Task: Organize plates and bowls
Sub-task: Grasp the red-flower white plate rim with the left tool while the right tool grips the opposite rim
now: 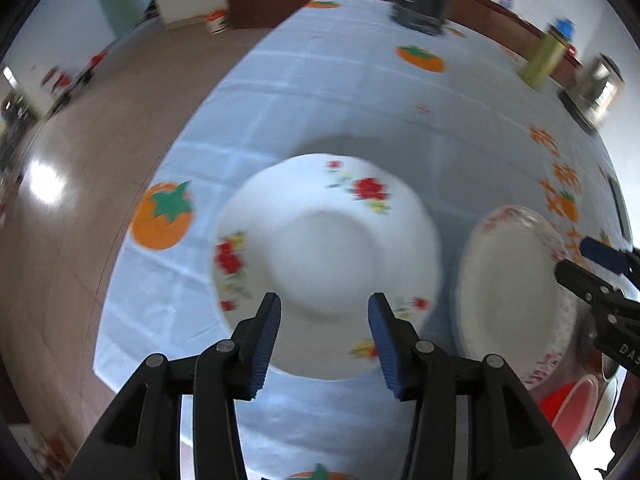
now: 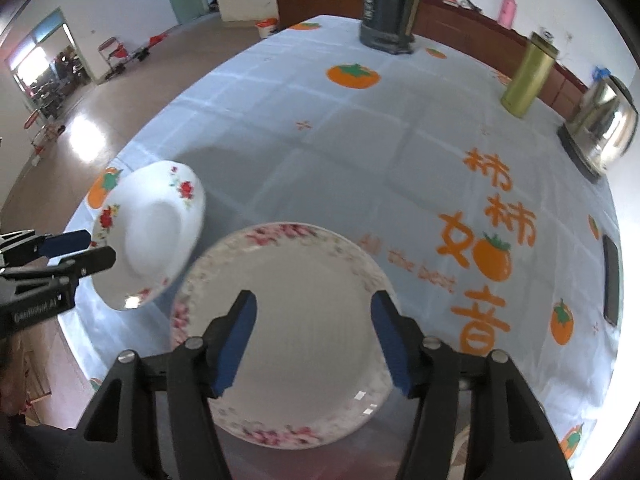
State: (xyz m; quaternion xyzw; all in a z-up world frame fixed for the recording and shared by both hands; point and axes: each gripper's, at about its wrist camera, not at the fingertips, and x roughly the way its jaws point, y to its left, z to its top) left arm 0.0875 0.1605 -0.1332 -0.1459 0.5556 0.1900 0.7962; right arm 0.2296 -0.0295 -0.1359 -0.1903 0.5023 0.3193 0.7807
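A white plate with red flowers (image 1: pixel 320 256) lies on the table under my left gripper (image 1: pixel 324 308), which is open, its blue pads (image 1: pixel 266 340) apart over the plate's near edge. A white plate with a pink floral rim (image 2: pixel 288 320) lies under my right gripper (image 2: pixel 314 312), also open and empty above it. The red-flower plate shows at the left of the right wrist view (image 2: pixel 152 236), with the left gripper (image 2: pixel 80 250) beside it. The pink-rim plate (image 1: pixel 512 292) and the right gripper (image 1: pixel 580 264) show at the right of the left wrist view.
The table has a light blue cloth with orange persimmons (image 2: pixel 400 160). A dark kettle (image 2: pixel 390 8), a gold canister (image 2: pixel 528 76) and a steel kettle (image 2: pixel 600 128) stand at the far side. A red bowl (image 1: pixel 572 408) sits at the near right. The table's left edge (image 2: pixel 80 216) is close.
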